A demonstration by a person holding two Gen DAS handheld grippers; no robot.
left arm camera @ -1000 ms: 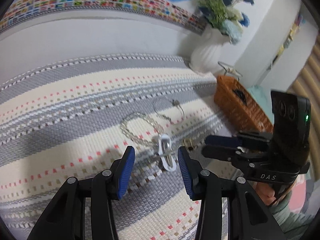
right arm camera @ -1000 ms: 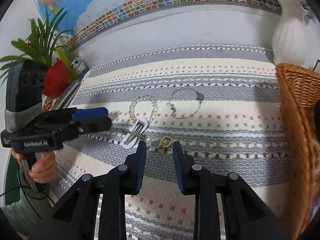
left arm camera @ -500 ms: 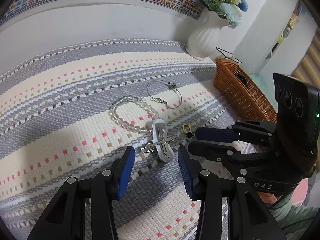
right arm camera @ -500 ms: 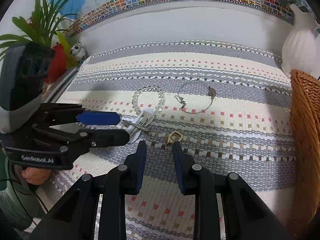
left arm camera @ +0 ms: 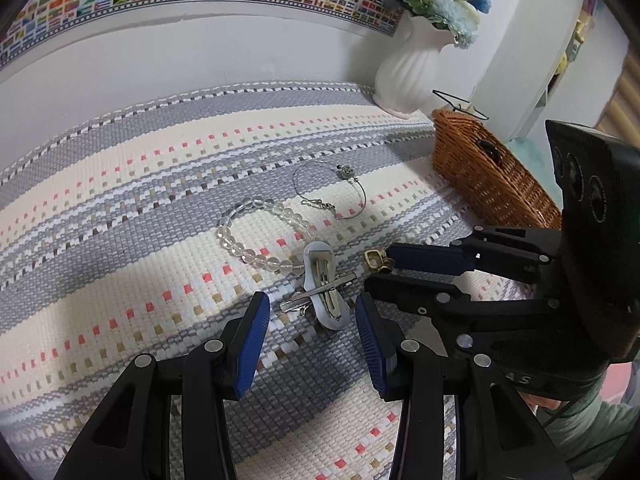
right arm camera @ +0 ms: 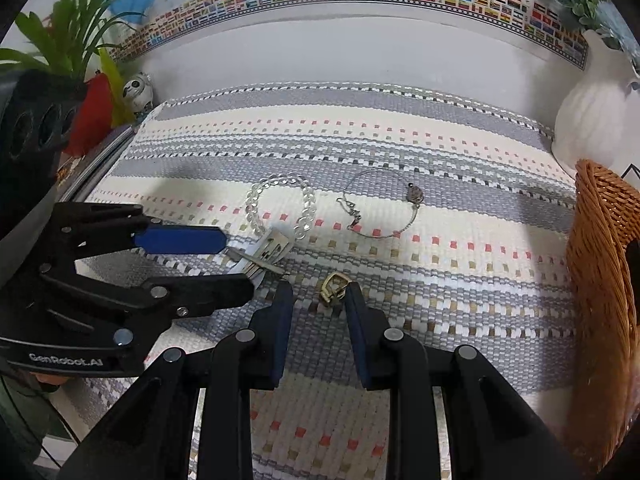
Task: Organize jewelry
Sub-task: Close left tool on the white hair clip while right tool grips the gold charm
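White hair clip (left arm camera: 325,290) lies lengthwise between left tongs (left arm camera: 308,312).

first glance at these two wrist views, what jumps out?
Two black claws with blue pads hang over a striped woven mat: the left claw is open around a white hair clip, the right claw open around a small brass charm. Just beyond lie a clear bead bracelet and a thin wire bangle, with a wicker basket at the mat's right edge.
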